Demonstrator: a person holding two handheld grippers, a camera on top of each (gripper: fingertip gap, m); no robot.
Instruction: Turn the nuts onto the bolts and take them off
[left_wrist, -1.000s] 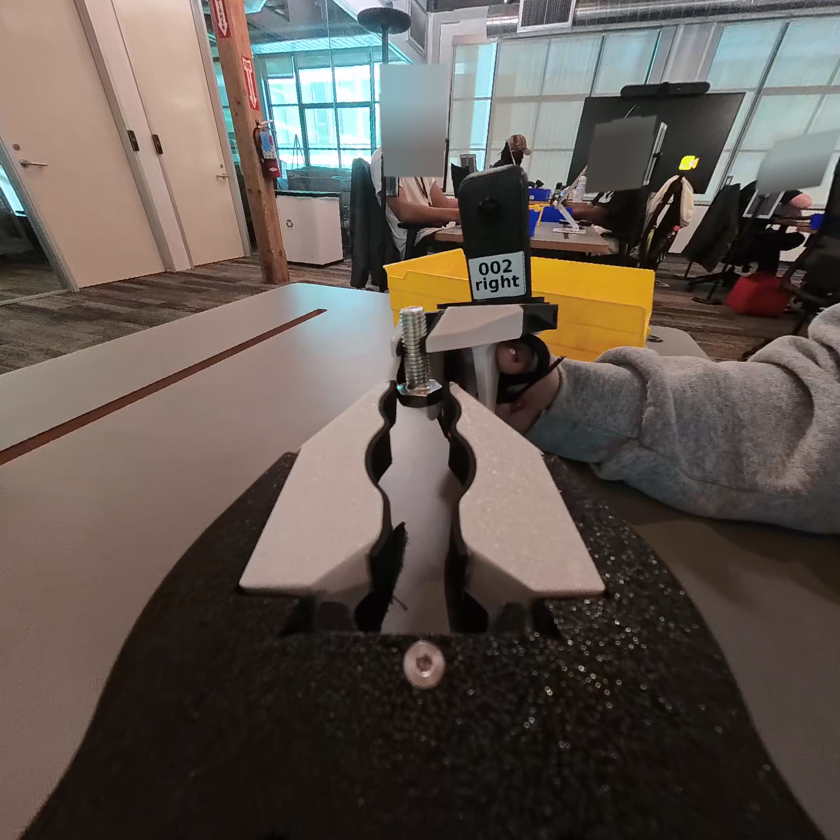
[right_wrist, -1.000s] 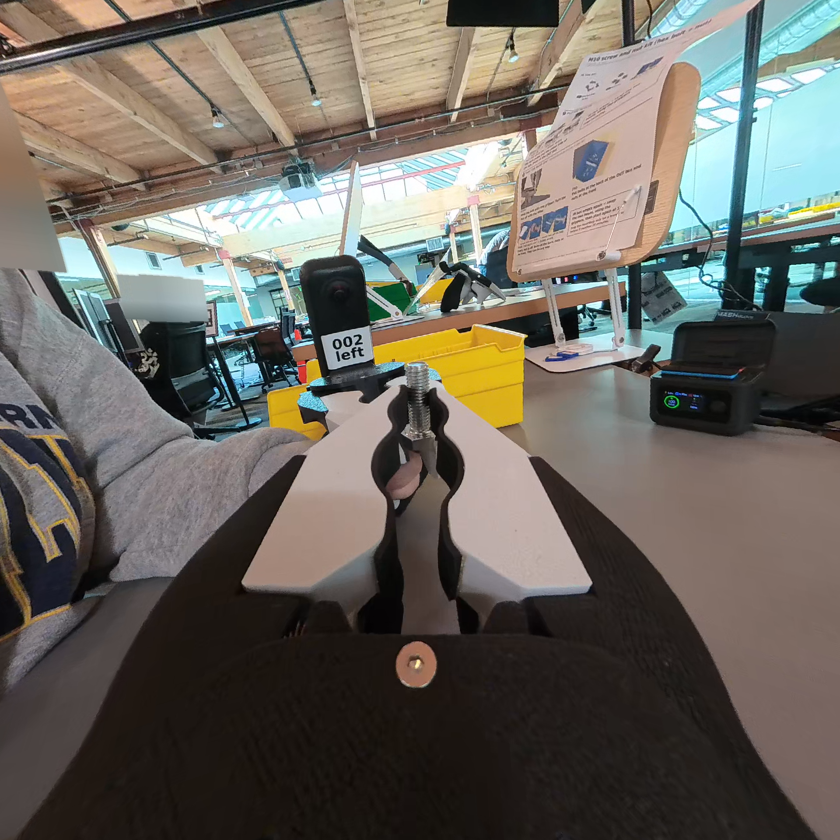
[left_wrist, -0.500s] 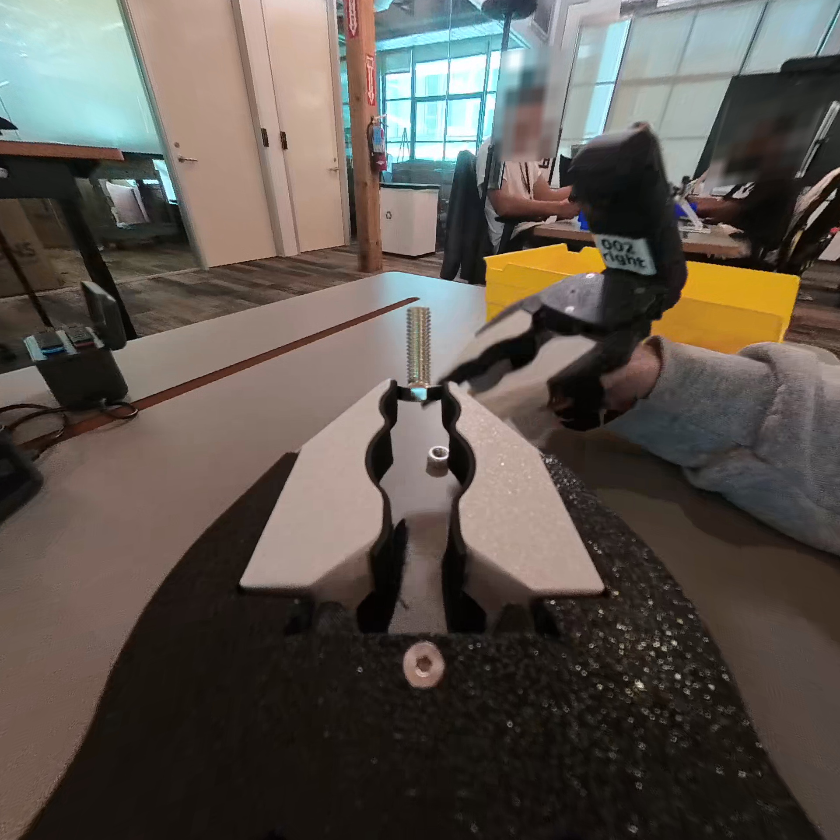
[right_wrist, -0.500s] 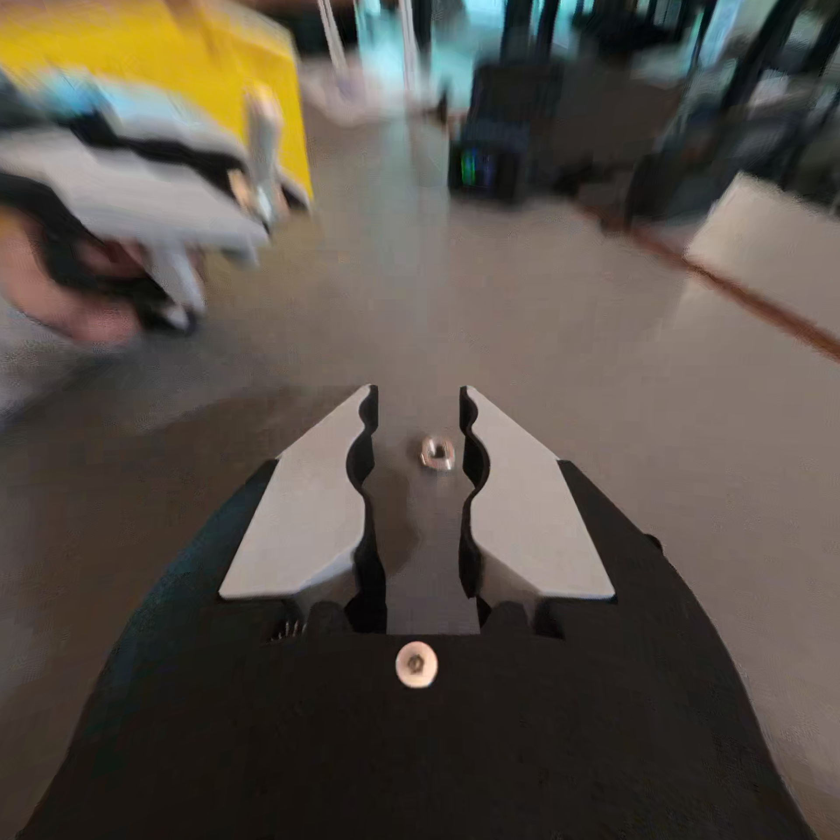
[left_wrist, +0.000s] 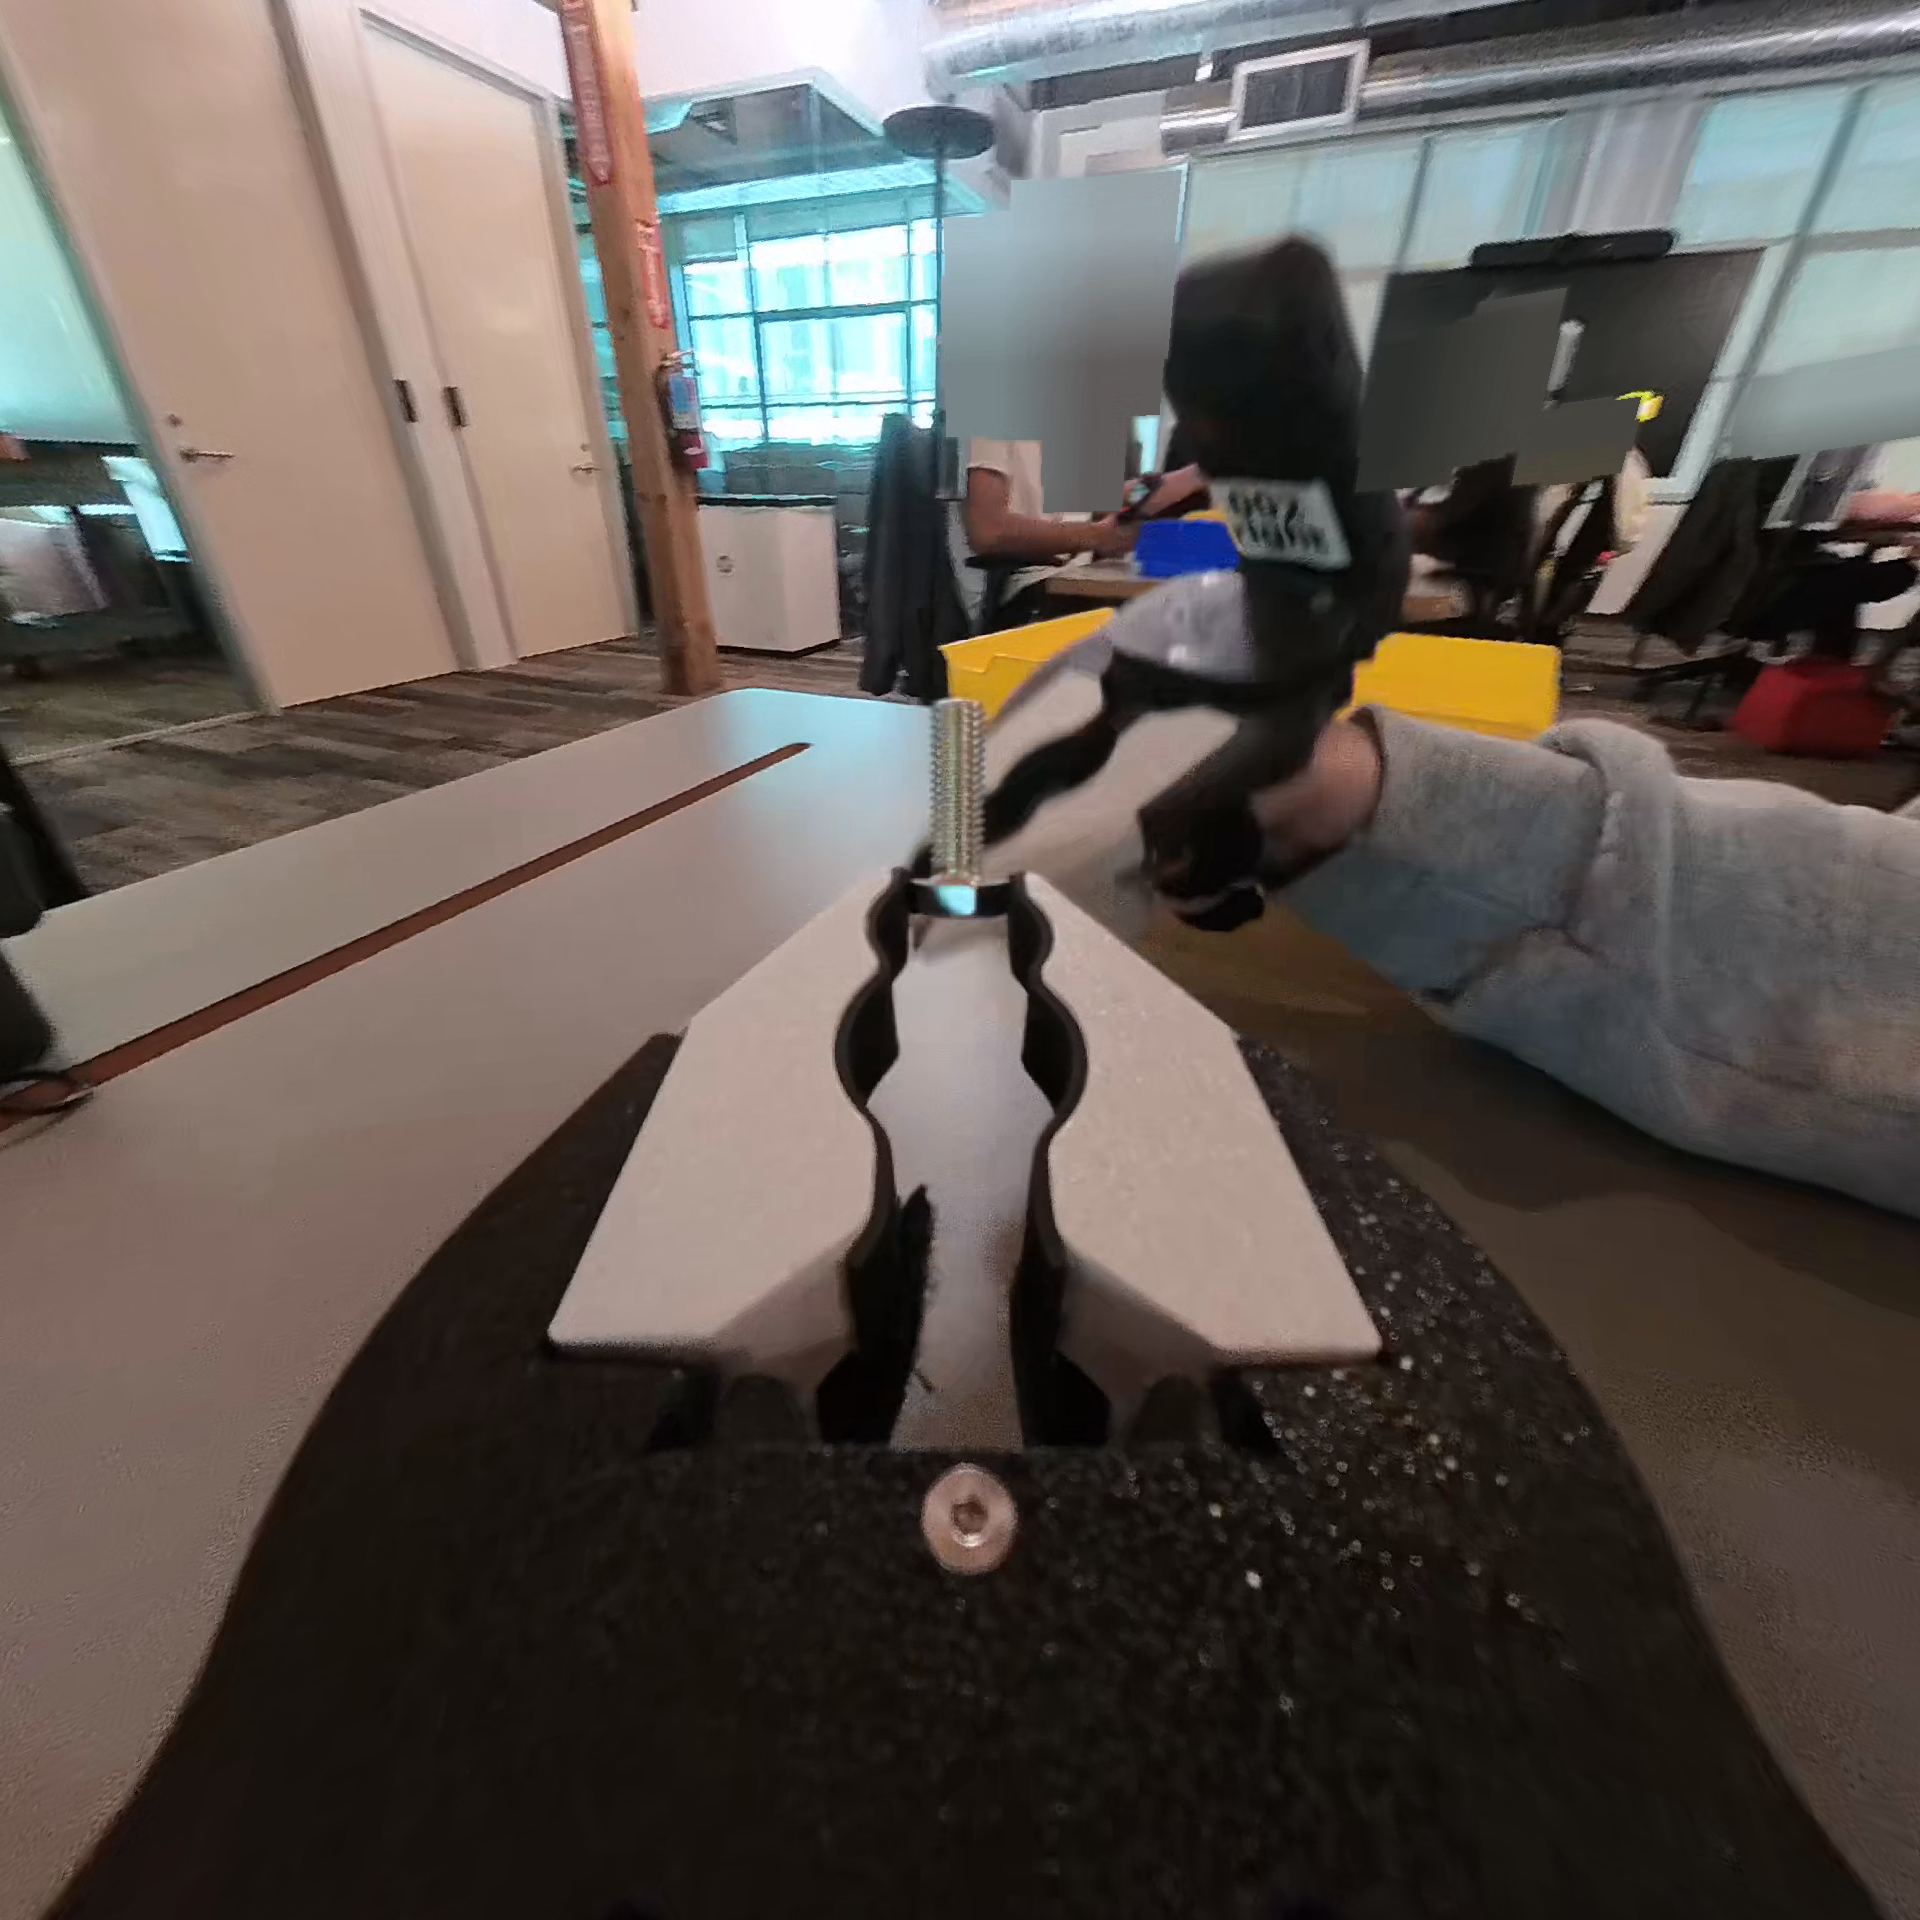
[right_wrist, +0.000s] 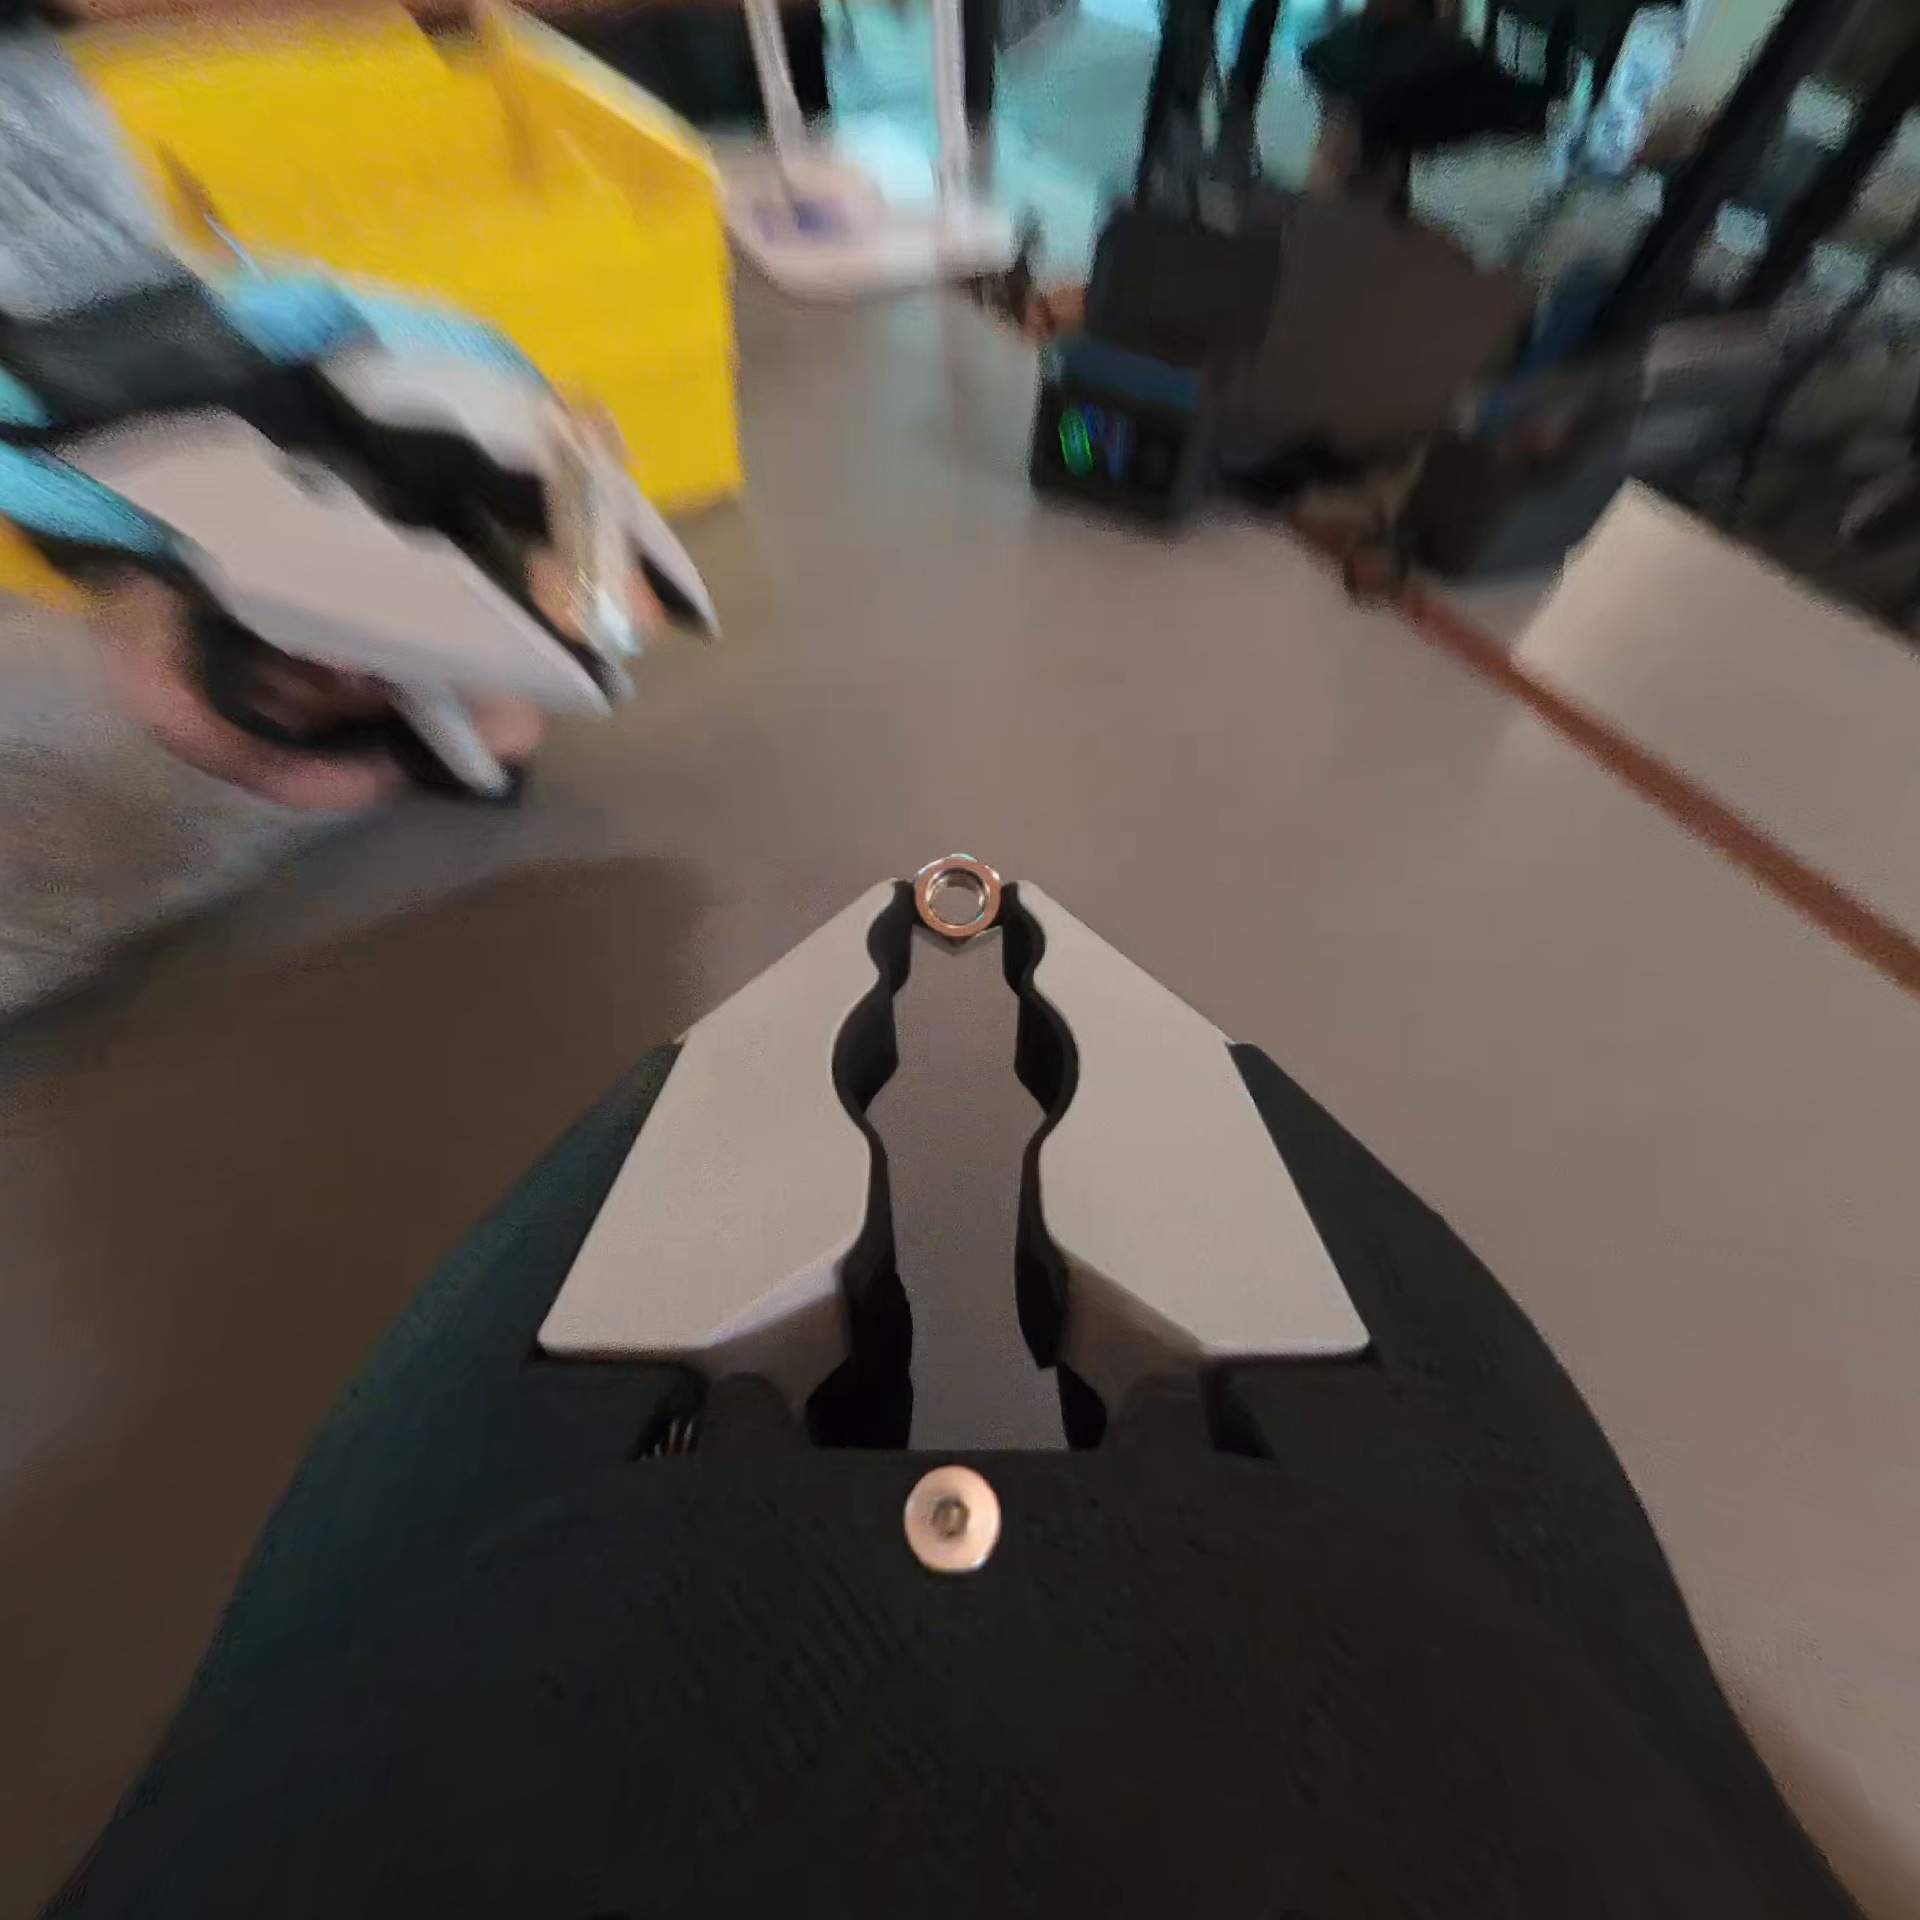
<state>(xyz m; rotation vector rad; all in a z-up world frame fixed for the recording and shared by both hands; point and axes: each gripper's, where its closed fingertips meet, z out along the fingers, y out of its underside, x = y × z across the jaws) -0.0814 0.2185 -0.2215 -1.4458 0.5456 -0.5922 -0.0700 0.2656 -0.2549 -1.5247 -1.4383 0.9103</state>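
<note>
Bolt (left_wrist: 954, 790) in left claw (left_wrist: 954, 899), nut (right_wrist: 956, 898) in right claw (right_wrist: 956, 904).

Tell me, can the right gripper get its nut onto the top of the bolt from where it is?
Probably yes. The left gripper holds the bolt upright by its head, threads bare. The right gripper pinches the nut at its tips, close beside the bolt, with nothing visible between them.

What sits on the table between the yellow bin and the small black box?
Only bare grey table lies between the yellow bin and the small black box, in the right wrist view.
</note>
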